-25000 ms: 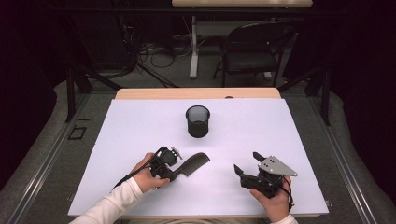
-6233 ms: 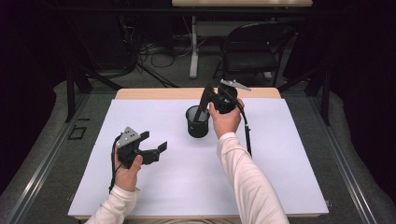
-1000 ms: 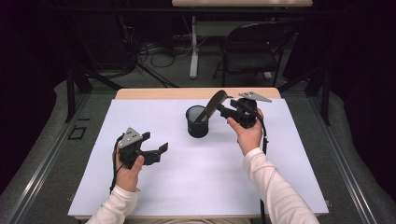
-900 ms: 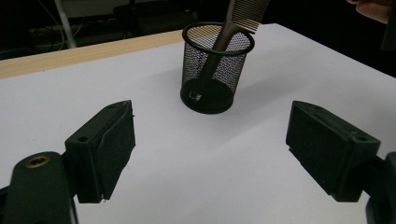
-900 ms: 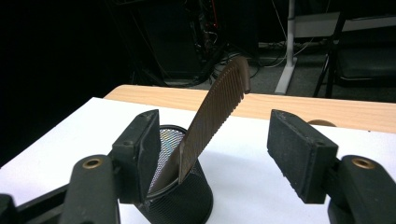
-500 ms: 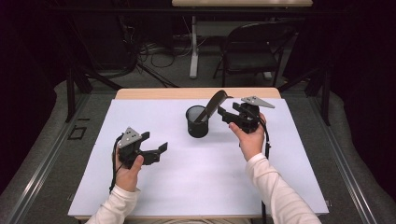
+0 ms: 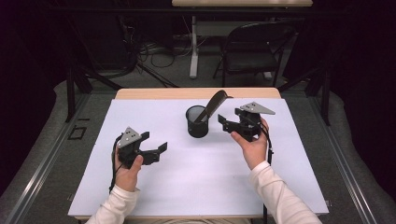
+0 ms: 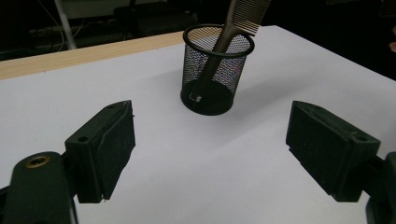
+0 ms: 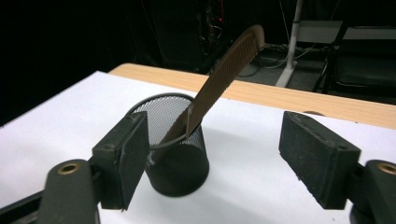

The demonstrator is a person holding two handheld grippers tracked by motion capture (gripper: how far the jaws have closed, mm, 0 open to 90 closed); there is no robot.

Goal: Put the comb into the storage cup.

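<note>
- Comb [image 7: 213, 103] is seen standing handle-down in the mesh cup [image 7: 198, 122], leaned against the rim, toothed end sticking up and out toward the right gripper's side.
- Cup is found upright on the white sheet [image 7: 196, 182], near the far middle of the table [image 7: 140, 94].
- Right gripper [image 7: 226, 125] is held just beside the cup, jaws spread wide, nothing pinched; no contact w/ comb or cup can be made out.
- Left gripper [image 7: 157, 148] is held well apart from the cup, nearer the person, jaws likewise spread and empty.
- Progress, as judged: the placing of the comb into the cup looks done, since the comb is borne by the cup alone. What is left appears to be only the drawing back of the right gripper; no other loose item is seen on the sheet.
- Views compared: in the right gripper view the teeth of the comb [image 9: 223, 77] and its lean over the cup rim [image 9: 161, 99] are shown close up, w/ the cup partly behind one jaw. In the left gripper view the cup's base [image 8: 207, 99] and the handle end inside the mesh [image 8: 212, 65] are shown, w/ the comb's top cut off. Spacing of both grippers vs. the cup is given by the high view.
</note>
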